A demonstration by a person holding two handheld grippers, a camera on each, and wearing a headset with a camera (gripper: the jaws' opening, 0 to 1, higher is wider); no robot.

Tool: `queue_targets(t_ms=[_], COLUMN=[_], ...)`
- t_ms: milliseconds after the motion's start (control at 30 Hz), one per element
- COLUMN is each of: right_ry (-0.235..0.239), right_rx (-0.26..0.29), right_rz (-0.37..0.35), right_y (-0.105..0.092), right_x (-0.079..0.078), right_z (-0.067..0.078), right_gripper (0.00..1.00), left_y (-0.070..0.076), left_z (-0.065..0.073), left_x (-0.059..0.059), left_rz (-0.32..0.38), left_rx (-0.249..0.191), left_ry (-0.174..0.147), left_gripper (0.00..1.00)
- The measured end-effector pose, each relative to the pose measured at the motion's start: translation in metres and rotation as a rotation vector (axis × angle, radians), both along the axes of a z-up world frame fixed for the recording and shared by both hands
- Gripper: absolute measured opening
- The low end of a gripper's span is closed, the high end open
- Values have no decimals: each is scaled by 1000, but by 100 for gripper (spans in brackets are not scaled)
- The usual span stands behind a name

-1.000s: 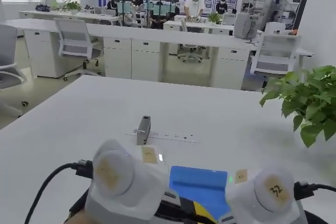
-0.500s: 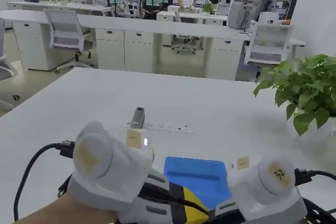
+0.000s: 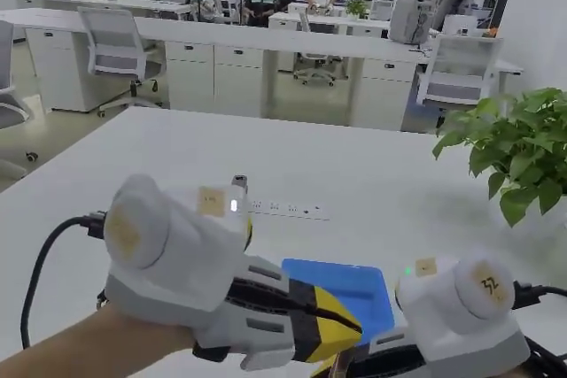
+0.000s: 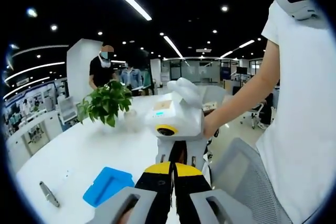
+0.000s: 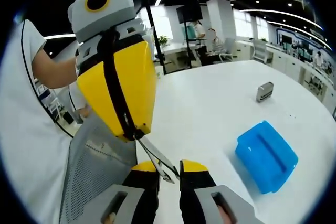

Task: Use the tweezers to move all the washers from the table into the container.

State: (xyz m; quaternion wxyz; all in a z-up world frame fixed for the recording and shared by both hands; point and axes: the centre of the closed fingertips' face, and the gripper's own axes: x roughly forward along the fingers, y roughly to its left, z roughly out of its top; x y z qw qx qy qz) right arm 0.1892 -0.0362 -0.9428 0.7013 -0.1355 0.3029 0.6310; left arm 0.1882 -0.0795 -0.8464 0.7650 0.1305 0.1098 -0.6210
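Yellow left gripper (image 5: 135, 134), at 11 o'clock in the right gripper view, clamps the tweezers (image 5: 155, 157); their other end lies between the right gripper's (image 5: 169, 167) narrow jaws, grip unclear. Blue container (image 5: 266, 157) rests at 3 o'clock on the table (image 5: 210, 98).

I read: blue rectangular plastic container (image 5: 266, 156); plain white table (image 5: 210, 103); left gripper (image 5: 137, 132) yellow with black stripe; thin silver metal tweezers (image 5: 155, 158).
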Motion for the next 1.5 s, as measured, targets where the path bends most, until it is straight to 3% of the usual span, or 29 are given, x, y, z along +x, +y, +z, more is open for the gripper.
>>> queue_targets(t_ms=[133, 200, 400, 500, 633, 733, 800, 967, 1067, 1167, 1300, 1400, 1433, 1500], right_ry=[42, 24, -86, -79, -142, -166, -192, -176, -195, -184, -191, -202, -207, -206], right_rx=[32, 9, -178, -225, -309, -399, -420, -439, -449, -491, -537, -558, -558, -557], right_rz=[-9, -11, 55, 72, 118, 152, 171, 169, 187, 215, 232, 251, 255, 258], right_y=[2, -3, -21, -26, -35, -43, -44, -50, -53, -55, -58, -61, -61, -61], right_x=[1, 4, 11, 13, 19, 22, 25, 34, 41, 45, 53, 56, 57, 59], right_z=[4, -2, -27, -39, -54, -68, -76, -94, -108, -120, -136, -142, -143, -144], right_gripper=[10, 9, 6, 6, 5, 4, 3, 4, 5, 6, 6, 7, 7, 7], left_y=[1, 4, 13, 11, 9, 7, 7, 5, 6, 5, 7, 9, 13, 15], left_z=[3, -1, -26, -38, -57, -68, -76, -99, -115, -129, -149, -159, -164, -169], left_x=[2, 5, 13, 12, 12, 17, 20, 25, 29, 32, 39, 40, 43, 44], left_rz=[15, 30, 68, 61, 45, 53, 66, 102, 104, 79, 56, 44, 42, 48], left_rx=[-20, -5, 54, 71, 138, 150, 150, 165, 205, 242, 312, 343, 370, 372], left_ry=[4, -8, -10, 0, -16, -14, -12, 7, 8, 6, -16, -31, -50, -39], left_gripper=[0, 0, 0, 0, 0, 0, 0, 0, 0, 0, 0, 0, 0, 0])
